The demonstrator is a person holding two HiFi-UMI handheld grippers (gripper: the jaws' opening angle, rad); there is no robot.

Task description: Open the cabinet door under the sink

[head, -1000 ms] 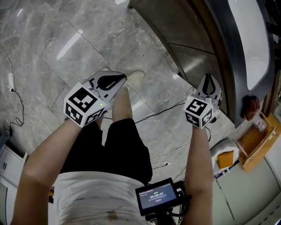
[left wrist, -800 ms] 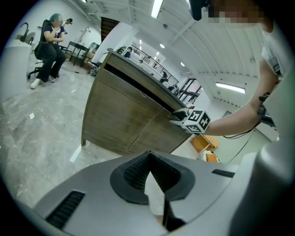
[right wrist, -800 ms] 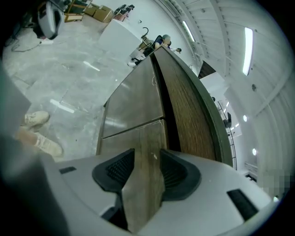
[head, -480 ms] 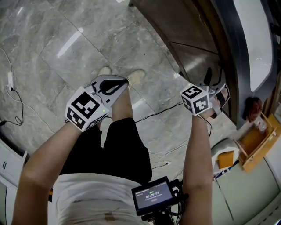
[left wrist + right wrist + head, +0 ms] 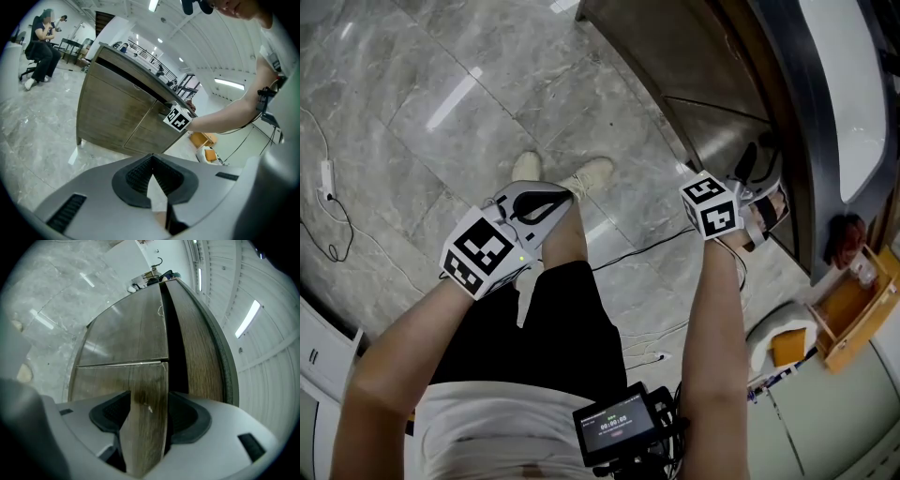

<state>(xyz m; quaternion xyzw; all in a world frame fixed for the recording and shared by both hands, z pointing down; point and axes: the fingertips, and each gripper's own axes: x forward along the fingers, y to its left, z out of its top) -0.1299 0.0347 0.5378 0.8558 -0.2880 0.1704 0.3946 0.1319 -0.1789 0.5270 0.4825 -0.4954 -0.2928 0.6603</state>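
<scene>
The brown wooden cabinet (image 5: 712, 122) runs under the dark counter rim and the white sink (image 5: 839, 84) at the upper right of the head view. My right gripper (image 5: 766, 178) is at the top edge of a cabinet door. In the right gripper view that door's edge (image 5: 145, 380) stands between the jaws of the right gripper (image 5: 145, 420), which have just been opening and now stand wide. My left gripper (image 5: 565, 194) hangs shut and empty over the floor above the person's leg. The left gripper (image 5: 154, 176) faces the cabinet front (image 5: 117, 117) from a distance.
The person's shoes (image 5: 591, 172) stand on the grey marble floor, with thin cables (image 5: 652, 246) trailing across it. A wooden box (image 5: 848, 314) and a white-and-orange object (image 5: 778, 342) lie at the right. A person sits on a chair (image 5: 42, 47) far left.
The right gripper has moved up to the cabinet door's edge, rolled, and opened its jaws from shut to wide. The left gripper has drifted slightly and stays shut.
</scene>
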